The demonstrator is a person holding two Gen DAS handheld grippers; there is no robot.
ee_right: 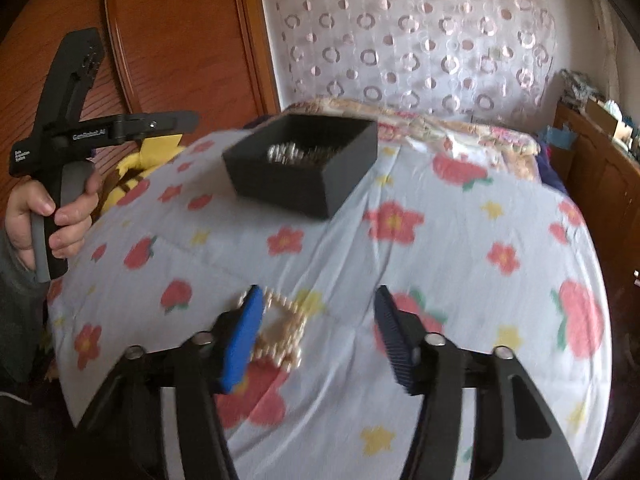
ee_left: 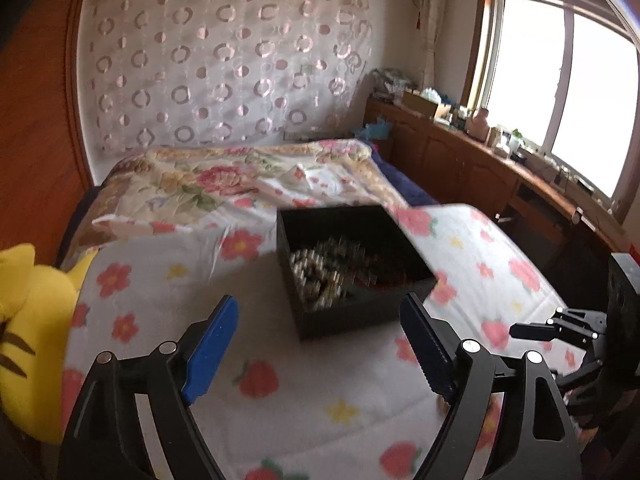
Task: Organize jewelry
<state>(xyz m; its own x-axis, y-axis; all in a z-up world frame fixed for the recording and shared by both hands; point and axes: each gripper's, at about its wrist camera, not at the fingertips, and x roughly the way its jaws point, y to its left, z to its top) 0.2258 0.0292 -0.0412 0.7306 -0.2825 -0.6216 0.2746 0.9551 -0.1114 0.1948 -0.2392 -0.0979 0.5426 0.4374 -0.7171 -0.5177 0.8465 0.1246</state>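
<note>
A black open box (ee_left: 352, 276) holding a heap of beaded jewelry (ee_left: 320, 276) sits on the flowered bedspread. It also shows in the right wrist view (ee_right: 304, 168). My left gripper (ee_left: 320, 336) is open and empty, hovering just in front of the box. My right gripper (ee_right: 318, 320) is open and empty above the bedspread. A cream pearl bracelet (ee_right: 280, 332) lies on the bedspread under its left finger (ee_right: 244, 340), partly hidden by it. The left gripper's handle, held in a hand (ee_right: 60, 208), shows at the left of the right wrist view.
A yellow plush toy (ee_left: 28, 328) lies at the bed's left edge. A folded floral quilt (ee_left: 224, 188) lies behind the box. A wooden cabinet (ee_left: 500, 168) with clutter runs under the window at right. A wooden panel (ee_right: 160, 40) stands at left.
</note>
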